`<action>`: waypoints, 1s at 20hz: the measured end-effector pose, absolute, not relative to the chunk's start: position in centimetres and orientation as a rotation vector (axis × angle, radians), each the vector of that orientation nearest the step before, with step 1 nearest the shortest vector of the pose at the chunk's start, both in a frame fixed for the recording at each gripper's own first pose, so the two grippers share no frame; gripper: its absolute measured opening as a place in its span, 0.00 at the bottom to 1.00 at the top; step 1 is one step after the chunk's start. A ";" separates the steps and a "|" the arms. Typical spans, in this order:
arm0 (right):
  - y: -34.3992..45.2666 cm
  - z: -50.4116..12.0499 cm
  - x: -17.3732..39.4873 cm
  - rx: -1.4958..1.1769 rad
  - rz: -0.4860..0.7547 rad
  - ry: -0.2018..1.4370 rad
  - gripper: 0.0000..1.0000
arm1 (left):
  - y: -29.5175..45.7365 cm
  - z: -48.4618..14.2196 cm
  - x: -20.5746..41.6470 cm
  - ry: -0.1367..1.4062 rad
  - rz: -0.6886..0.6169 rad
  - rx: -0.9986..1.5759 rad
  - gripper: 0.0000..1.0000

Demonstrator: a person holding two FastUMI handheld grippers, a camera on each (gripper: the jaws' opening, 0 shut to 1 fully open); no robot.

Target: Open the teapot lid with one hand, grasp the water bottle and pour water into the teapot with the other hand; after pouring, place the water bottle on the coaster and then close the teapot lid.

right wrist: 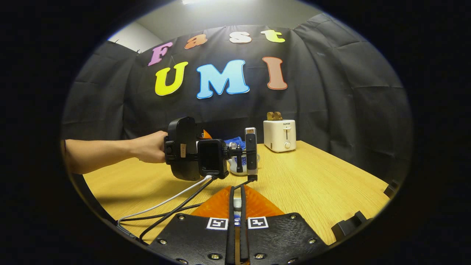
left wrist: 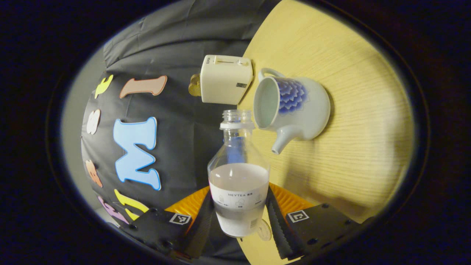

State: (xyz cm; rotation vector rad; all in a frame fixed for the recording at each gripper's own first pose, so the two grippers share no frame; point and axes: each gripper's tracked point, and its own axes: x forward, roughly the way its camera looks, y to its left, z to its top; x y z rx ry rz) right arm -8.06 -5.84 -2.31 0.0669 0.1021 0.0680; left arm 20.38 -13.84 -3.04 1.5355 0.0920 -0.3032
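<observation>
left gripper (left wrist: 239,217) jaws clamp water bottle (left wrist: 239,176) | right gripper (right wrist: 237,221) jaws near-closed — lid mostly hidden

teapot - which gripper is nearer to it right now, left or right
Left. The left gripper holds the water bottle with its mouth beside the open teapot. The right gripper sits back at the table's near edge, behind the left one.

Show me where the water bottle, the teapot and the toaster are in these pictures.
water bottle (left wrist: 238,180): left gripper view, on its clear body just above the label.
teapot (left wrist: 309,110): left gripper view, on its white side wall.
toaster (right wrist: 279,135): right gripper view, on its front face.
</observation>
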 end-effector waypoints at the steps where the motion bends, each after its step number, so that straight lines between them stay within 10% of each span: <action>1: -5.8 -2.3 -8.1 0.068 0.070 0.104 0.05 | -13.8 -2.9 20.5 0.087 -0.302 1.553 0.87; 20: -5.9 -2.3 -8.3 0.070 0.076 0.108 0.05 | -14.0 -0.6 21.2 0.038 -0.295 1.825 0.87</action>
